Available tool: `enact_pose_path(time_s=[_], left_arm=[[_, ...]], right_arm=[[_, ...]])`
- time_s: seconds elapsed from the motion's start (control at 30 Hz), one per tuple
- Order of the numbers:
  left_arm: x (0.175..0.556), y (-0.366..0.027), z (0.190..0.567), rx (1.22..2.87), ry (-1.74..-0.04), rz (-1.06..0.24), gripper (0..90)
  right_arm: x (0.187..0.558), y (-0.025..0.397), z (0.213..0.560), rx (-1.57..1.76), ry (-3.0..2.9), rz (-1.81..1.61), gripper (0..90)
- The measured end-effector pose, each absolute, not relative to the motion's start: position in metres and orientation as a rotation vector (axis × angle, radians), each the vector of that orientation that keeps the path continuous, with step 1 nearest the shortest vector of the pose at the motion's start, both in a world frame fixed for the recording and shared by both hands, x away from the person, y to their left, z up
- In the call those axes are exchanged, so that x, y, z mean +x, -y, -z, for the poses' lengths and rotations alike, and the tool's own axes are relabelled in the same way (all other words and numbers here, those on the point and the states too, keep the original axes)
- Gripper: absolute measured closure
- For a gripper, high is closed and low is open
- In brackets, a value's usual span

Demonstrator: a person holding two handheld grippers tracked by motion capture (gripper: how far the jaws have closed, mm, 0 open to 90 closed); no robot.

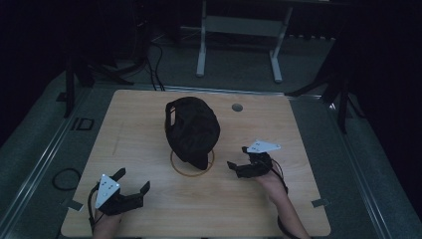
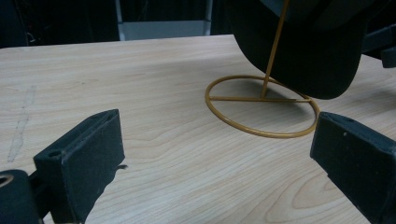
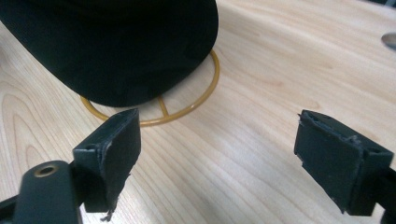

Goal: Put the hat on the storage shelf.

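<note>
Black fabric cap (image 1: 193, 128) sits on a thin gold wire stand (image 2: 261, 105) on the light wood table (image 1: 149, 209), ahead of both claws. Left claw (image 1: 133, 180) and right claw (image 1: 238, 157) are spread wide, empty. Nothing grasped yet; seemingly early.

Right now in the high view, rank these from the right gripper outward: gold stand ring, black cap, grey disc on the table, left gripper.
From the right gripper:
1. Gold stand ring, just to its left.
2. Black cap, on the stand, left and farther up the table.
3. Grey disc, near the table's far edge.
4. Left gripper, at the near left.
</note>
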State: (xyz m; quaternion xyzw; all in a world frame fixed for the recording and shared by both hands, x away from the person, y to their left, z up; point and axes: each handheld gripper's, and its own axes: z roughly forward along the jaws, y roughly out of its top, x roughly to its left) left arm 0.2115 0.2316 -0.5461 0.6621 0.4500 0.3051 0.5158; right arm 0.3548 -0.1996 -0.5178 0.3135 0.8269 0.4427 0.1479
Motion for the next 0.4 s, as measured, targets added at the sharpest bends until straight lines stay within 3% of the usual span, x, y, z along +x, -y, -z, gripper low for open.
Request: enact_pose_path(time_s=[0.4], left_arm=[[0.2116, -0.2319, 0.5457, 1.584, -1.083, -0.735, 3.3]], right_arm=[[0.3519, 0.197, 0.5202, 0.886, -2.382, -1.264, 15.2]])
